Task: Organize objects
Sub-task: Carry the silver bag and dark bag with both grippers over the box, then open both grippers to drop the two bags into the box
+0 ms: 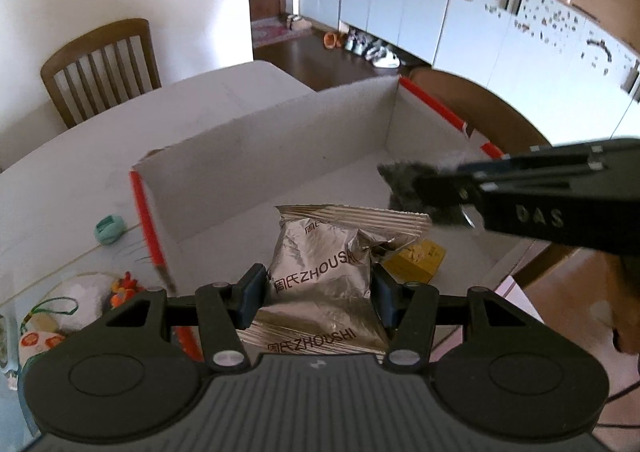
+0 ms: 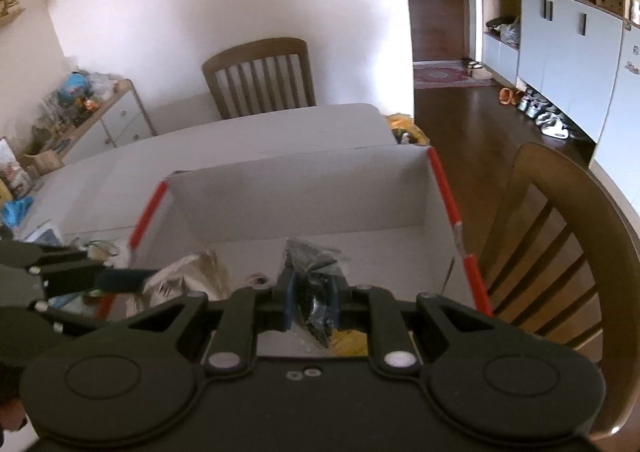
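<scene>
While both hands hung over the white cardboard box (image 1: 280,139), the left gripper (image 1: 316,292) clamped a silver foil snack packet (image 1: 320,264) above its near floor; the right gripper (image 2: 312,296), alongside, pinched a dark wrapped item (image 2: 316,284), equally near.

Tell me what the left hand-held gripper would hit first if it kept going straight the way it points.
Likely the white floor of the open cardboard box with red-taped edges. The left hand-held gripper, shut on a silver foil packet, points down into it. The small yellow box lies slightly right of that line, though depth is unclear.
</scene>
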Tool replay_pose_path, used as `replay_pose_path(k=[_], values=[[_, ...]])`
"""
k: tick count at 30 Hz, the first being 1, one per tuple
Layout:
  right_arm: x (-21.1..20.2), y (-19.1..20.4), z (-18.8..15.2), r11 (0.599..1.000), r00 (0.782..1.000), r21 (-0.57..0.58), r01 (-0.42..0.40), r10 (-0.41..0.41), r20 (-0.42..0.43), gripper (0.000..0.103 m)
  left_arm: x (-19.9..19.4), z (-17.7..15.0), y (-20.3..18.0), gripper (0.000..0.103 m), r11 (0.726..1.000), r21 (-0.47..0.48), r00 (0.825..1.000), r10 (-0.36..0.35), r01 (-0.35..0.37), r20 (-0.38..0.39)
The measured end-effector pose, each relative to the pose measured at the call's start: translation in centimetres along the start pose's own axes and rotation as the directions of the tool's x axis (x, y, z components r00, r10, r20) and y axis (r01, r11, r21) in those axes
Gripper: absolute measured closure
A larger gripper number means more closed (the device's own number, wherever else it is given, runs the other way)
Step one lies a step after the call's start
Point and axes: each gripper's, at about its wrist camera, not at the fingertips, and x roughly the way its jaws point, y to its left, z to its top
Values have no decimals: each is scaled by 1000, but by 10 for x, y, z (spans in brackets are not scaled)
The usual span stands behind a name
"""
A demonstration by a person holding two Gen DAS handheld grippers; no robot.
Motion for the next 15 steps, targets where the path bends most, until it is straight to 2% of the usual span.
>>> replay_pose_path(k=[15], values=[[58, -19, 12, 999, 993, -20, 36, -38, -112, 87, 53, 16, -12, 48, 1000, 27, 991, 8, -5, -131]])
